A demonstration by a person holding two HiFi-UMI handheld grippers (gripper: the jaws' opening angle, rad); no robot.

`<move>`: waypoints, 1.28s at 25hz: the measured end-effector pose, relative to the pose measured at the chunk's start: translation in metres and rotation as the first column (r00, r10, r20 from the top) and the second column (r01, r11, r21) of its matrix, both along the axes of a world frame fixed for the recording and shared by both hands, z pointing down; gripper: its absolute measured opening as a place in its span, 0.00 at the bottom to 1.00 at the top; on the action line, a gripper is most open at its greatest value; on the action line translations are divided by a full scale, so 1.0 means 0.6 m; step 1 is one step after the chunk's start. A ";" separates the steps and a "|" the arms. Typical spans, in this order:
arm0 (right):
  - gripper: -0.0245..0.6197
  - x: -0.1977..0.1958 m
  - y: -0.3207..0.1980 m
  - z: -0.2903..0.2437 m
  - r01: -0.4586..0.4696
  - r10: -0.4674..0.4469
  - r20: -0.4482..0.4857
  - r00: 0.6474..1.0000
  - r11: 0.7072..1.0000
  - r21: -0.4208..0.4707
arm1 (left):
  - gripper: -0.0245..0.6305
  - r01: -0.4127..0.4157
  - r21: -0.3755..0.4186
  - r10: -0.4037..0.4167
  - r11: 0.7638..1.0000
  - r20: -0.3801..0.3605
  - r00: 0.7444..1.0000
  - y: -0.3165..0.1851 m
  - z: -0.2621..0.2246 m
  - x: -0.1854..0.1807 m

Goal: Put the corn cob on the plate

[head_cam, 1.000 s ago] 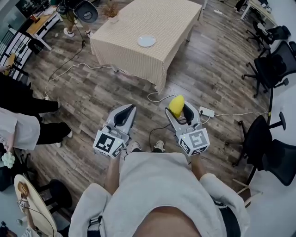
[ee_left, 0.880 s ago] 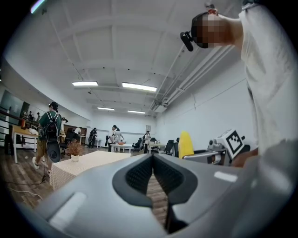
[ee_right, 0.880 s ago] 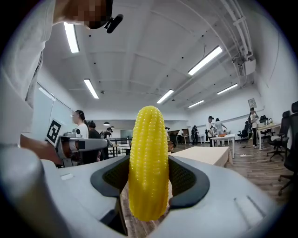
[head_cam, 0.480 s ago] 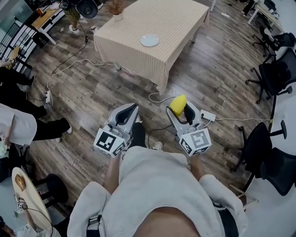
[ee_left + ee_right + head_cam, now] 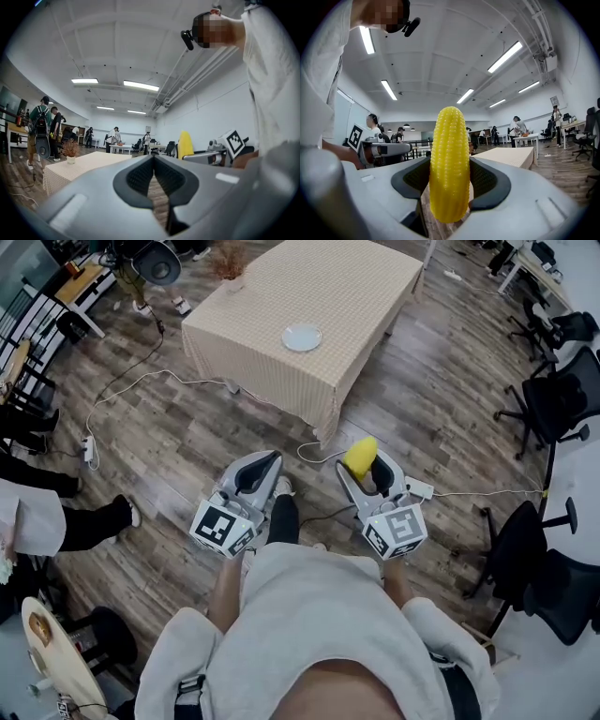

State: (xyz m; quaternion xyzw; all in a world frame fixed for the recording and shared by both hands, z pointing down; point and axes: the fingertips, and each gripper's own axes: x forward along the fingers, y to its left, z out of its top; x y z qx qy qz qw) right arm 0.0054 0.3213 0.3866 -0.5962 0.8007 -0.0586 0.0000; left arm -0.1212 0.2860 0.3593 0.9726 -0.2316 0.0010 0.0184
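- The right hand-held gripper (image 5: 450, 180) clamps the corn cob (image 5: 449, 159) between its pads. The cob stands upright, with its tip rising above the jaws.
- The left hand-held gripper (image 5: 152, 180) has its jaws pressed together, with nothing between them.
- Both are held level, side by side, above the wooden floor (image 5: 187, 437).
- The plate (image 5: 301, 337) lies on the cloth-covered counter (image 5: 356, 287), well ahead of the cob.
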 end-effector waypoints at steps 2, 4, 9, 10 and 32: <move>0.43 0.004 -0.043 -0.002 0.001 -0.001 0.000 1.000 1.000 0.002 | 0.05 -0.011 -0.002 0.011 1.000 -0.002 1.000 -0.042 0.001 0.007; 0.43 0.003 -0.090 -0.003 0.008 -0.008 -0.004 1.000 1.000 0.001 | 0.05 -0.016 -0.003 0.016 1.000 -0.004 1.000 -0.087 0.001 0.010; 0.43 -0.006 -0.209 -0.002 0.009 -0.010 -0.010 1.000 1.000 -0.024 | 0.05 -0.042 -0.043 0.042 0.998 0.005 0.999 -0.203 0.014 0.015; 0.43 -0.008 -0.232 -0.003 0.008 -0.009 -0.011 1.000 1.000 -0.030 | 0.05 -0.050 -0.049 0.051 0.998 0.009 0.999 -0.225 0.017 0.016; 0.43 0.004 -0.539 0.012 -0.059 0.057 -0.021 0.998 0.993 -0.104 | 0.05 -0.138 -0.111 0.139 0.984 -0.005 0.990 -0.539 0.035 0.024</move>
